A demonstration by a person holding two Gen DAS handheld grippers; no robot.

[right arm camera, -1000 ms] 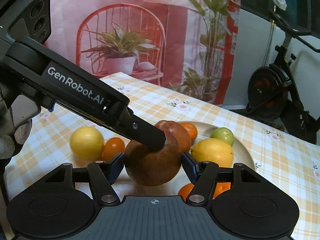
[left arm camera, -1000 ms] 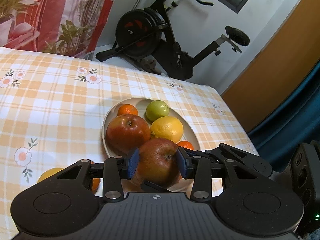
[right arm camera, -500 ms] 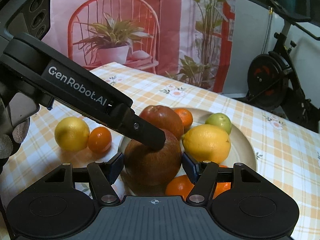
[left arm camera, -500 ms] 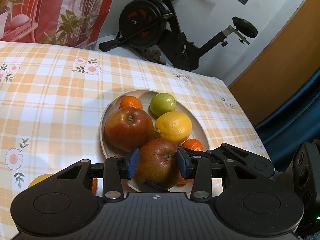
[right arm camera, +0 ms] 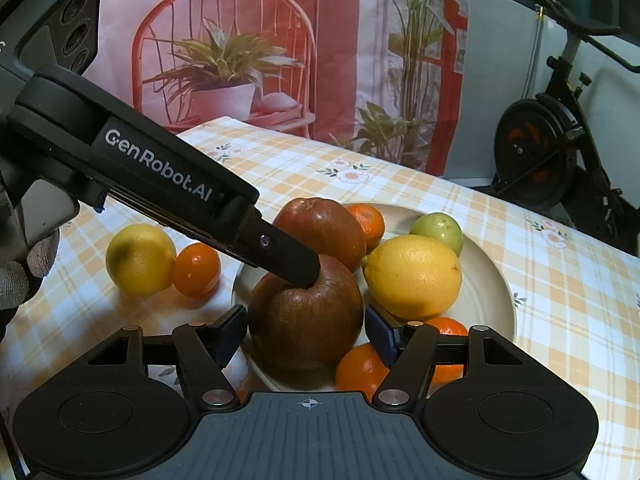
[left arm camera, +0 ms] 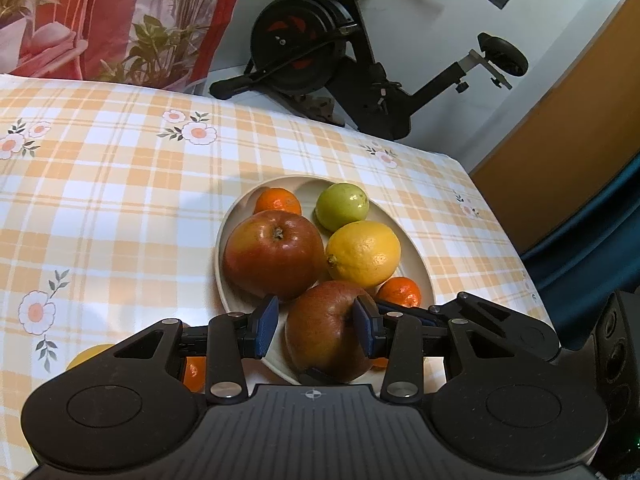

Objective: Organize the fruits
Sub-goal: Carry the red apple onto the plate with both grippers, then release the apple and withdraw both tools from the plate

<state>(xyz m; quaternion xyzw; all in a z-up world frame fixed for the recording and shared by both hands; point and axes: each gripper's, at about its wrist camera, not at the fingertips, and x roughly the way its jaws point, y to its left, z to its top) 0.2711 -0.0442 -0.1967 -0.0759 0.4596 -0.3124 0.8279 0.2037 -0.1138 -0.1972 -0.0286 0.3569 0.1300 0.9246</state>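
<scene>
1. Right wrist view: you have two apples, both on the plate (right arm camera: 508, 312). The near apple (right arm camera: 306, 320) sits at the plate's near edge, the far apple (right arm camera: 320, 228) just behind it.
2. Two lemons: one lemon (right arm camera: 412, 276) is on the plate, and the loose lemon (right arm camera: 140, 258) is on the tablecloth (right arm camera: 560, 300) off the plate's left edge.
3. Four mandarins: three are on the plate, at its far and near edges. A loose mandarin (right arm camera: 196, 268) touches the loose lemon.
4. One green fruit (right arm camera: 438, 226) sits by the plate's far rim.
5. Your right gripper (right arm camera: 306, 332) flanks the near apple, pads at its sides; you cannot tell whether they press.
6. Your left gripper (left arm camera: 316, 330) stands narrow around the same apple, one pad touching and the other clear of it.
</scene>
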